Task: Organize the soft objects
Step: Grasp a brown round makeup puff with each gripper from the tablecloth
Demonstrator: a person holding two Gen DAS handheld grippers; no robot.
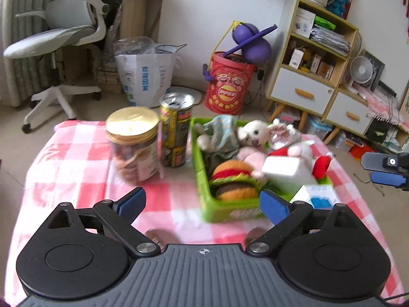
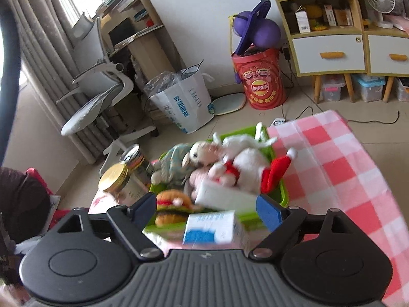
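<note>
Plush toys point(image 1: 251, 138) in basket point(image 1: 202, 179); jar point(image 1: 133, 143), can point(image 1: 176, 130) left of basket.

The right tool point(image 2: 206, 211) hung with its jaws spread above a blue-and-white carton point(image 2: 213, 227), just before the green basket point(image 2: 282, 192) heaped with plush toys point(image 2: 245, 163).

A pink-checked tablecloth point(image 1: 76, 168) carries a gold-lidded jar point(image 1: 134, 144), a can point(image 1: 175, 130), a green basket point(image 1: 204, 179) and a blue-white carton point(image 2: 213, 227).
</note>
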